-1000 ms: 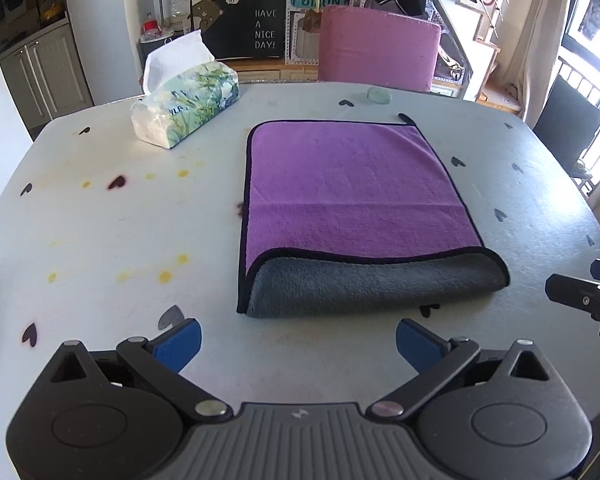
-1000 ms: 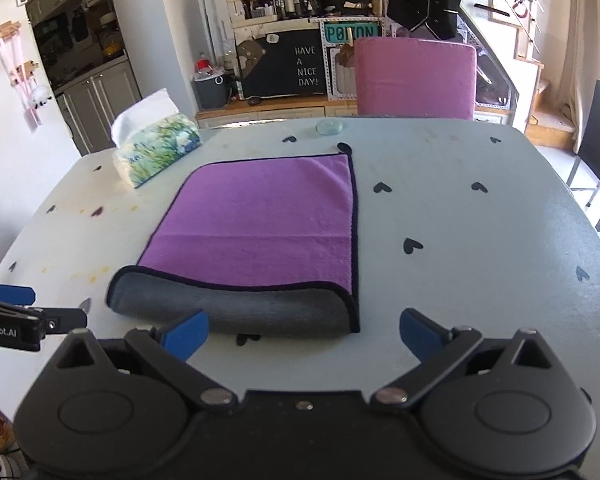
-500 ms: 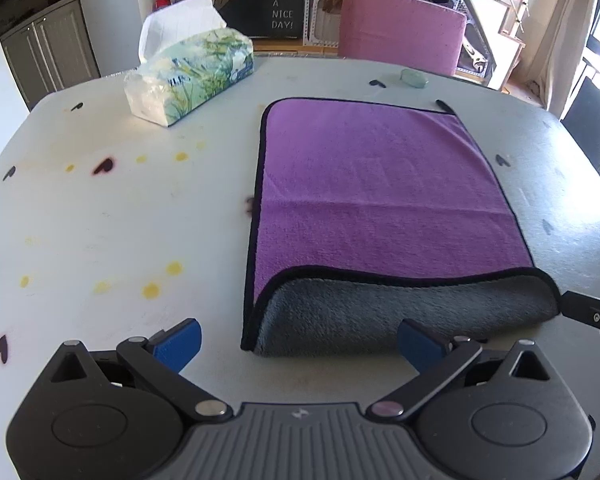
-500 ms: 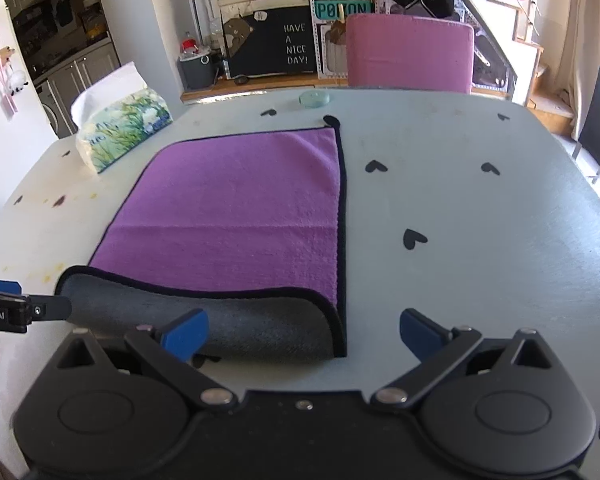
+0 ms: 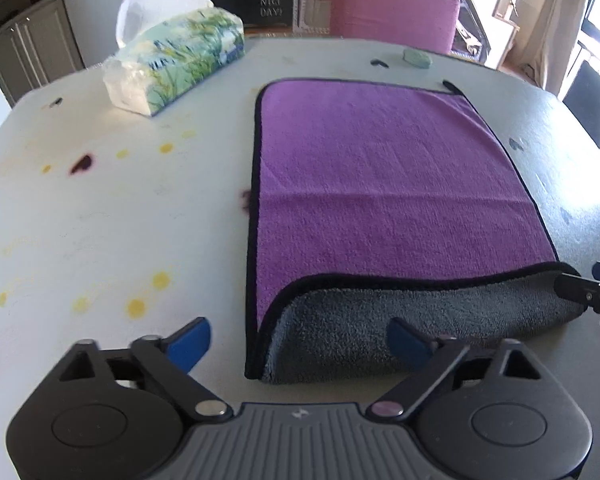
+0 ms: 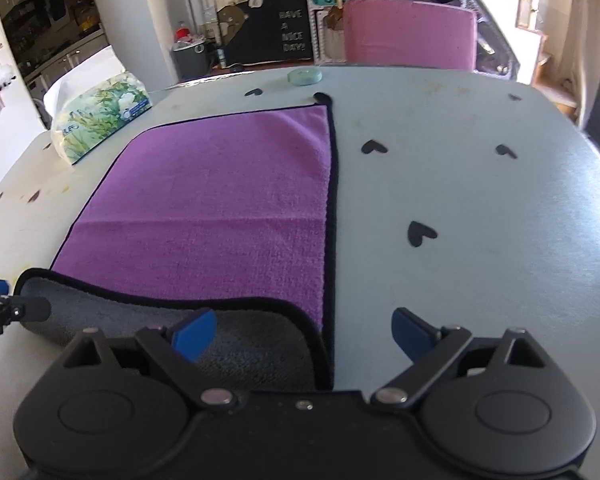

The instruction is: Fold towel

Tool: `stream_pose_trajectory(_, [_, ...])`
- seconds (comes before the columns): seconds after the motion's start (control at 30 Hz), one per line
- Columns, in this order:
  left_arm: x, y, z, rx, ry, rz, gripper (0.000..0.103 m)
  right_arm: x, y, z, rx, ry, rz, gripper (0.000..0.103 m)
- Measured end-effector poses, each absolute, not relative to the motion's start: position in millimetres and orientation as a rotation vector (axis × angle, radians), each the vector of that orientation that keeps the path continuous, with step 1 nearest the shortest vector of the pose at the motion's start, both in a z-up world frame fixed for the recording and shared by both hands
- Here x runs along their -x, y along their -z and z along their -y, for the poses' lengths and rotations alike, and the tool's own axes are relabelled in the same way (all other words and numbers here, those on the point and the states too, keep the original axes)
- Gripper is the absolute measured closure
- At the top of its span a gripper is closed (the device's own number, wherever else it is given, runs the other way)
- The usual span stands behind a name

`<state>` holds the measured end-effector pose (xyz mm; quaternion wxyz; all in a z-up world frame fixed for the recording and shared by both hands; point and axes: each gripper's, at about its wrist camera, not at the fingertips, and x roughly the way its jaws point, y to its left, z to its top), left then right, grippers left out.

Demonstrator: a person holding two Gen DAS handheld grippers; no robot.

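A purple towel (image 5: 388,176) with black trim lies flat on the white table (image 5: 100,220). Its near edge is turned back and shows the grey underside (image 5: 400,320). It also shows in the right wrist view (image 6: 220,200), with the grey flap (image 6: 252,344) near. My left gripper (image 5: 300,340) is open and straddles the towel's near left corner. My right gripper (image 6: 304,330) is open and straddles the near right corner. Each gripper's tip shows at the edge of the other view: the right one (image 5: 592,294), the left one (image 6: 12,310).
A tissue pack (image 5: 172,64) lies at the far left of the table. A small pale green disc (image 6: 304,77) lies past the towel's far edge. A pink chair (image 6: 410,34) stands behind the table. Black heart marks (image 6: 420,234) dot the table.
Both grippers have moved forward and down to the towel's near edge. The folded grey flap now lies between each pair of open fingers. The towel has not moved.
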<state>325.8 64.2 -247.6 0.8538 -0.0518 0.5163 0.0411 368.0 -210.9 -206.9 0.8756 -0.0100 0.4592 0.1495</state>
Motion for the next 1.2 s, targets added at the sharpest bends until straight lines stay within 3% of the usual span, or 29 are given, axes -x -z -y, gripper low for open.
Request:
stream_pose_trajectory(0.13, [-328.1,251.5,-65.7,0.123,-0.070,-1.119,0.024,-374.7,212.6,214.6,0.017,-0.358,-1.006,0.026])
stream_pose_trajectory(0.2, [-329.2,251.4,-66.6,0.129,-0.065,-1.126,0.027,-378.3,215.6,216.9,0.005,-0.374,-1.041,0.045])
stream_pose_trajectory(0.4, [-332.0,248.8,-69.2,0.148,-0.062,-1.132,0.043,-380.5,213.5,218.5,-0.005,-0.406,-1.060,0.067])
stream_pose_trajectory(0.6, [-332.9,247.3,-73.1,0.168,-0.055,-1.137,0.060,-373.3,203.1,215.0,0.023,-0.456,-1.062,0.079])
stream_pose_trajectory(0.77, [-333.6,249.3,-79.6,0.183,-0.085,-1.154,0.087,-370.5,200.1,212.9,0.042,-0.476,-1.078,0.087])
stream_pose_trajectory(0.83, [-334.0,251.1,-81.3,0.181,-0.093,-1.171,0.093,-369.0,200.0,212.1,0.048,-0.477,-1.081,0.091])
stream_pose_trajectory(1.2, [-331.3,247.8,-79.0,0.163,-0.096,-1.168,0.098,-366.0,195.3,208.7,0.073,-0.465,-1.060,0.099])
